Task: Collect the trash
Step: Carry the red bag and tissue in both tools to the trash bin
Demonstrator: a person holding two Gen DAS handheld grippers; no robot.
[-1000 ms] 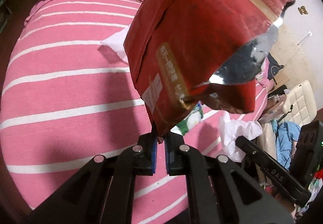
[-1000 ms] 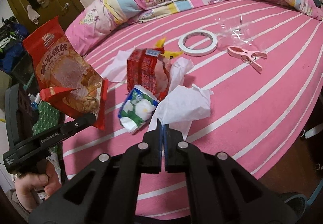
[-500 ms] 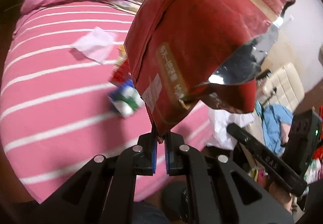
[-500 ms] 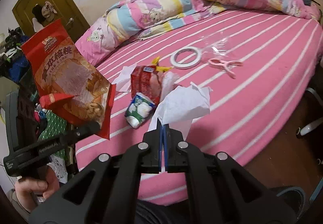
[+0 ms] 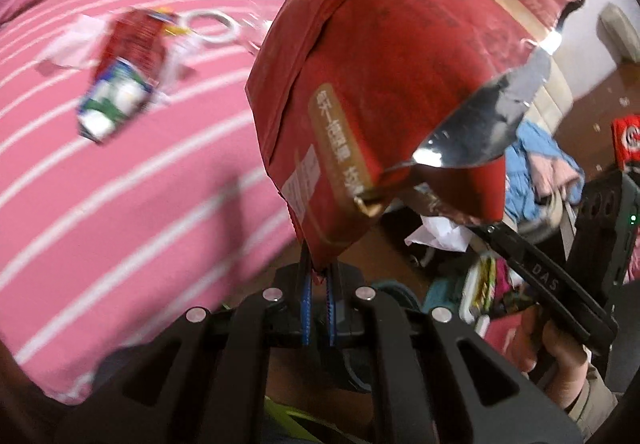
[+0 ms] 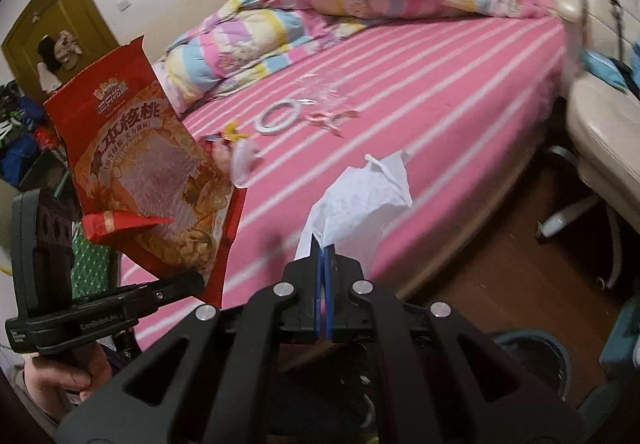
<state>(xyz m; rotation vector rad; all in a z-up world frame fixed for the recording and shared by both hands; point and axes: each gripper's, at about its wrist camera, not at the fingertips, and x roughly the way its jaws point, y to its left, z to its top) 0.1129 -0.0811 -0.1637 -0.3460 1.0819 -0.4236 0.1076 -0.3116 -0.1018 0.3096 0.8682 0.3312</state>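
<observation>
- Left wrist view: the left gripper [image 5: 318, 294] has its jaws nearly closed, clamping the bottom corner of a large red foil snack bag with a torn, silver-lined mouth [image 5: 384, 84]. The bag stands above the jaws, clear of the bed.
- Left wrist view: on the pink bed sheet with white stripes [image 5: 120, 204] lie a red carton [image 5: 136, 40], a green-and-white wrapper [image 5: 112, 104] touching it, and a white tape ring [image 5: 210, 29] just beyond. These items are blurred.
- Left wrist view: at right, the right gripper [image 5: 490, 230] is partly hidden by the bag, with a hand [image 5: 556, 356] on its grip.
- Right wrist view: the right gripper [image 6: 323, 256] has its jaws fully closed on the lower edge of a crumpled white tissue [image 6: 360, 204], held off the sheet near the bed edge.
- Right wrist view: a dark round bin rim [image 6: 532, 344] shows on the wooden floor below right.
- Progress, as judged: two pieces are picked up but not yet deposited; the carton and wrapper remain to be collected. The tape ring and a pink clip [image 6: 332, 118] may not be trash.
</observation>
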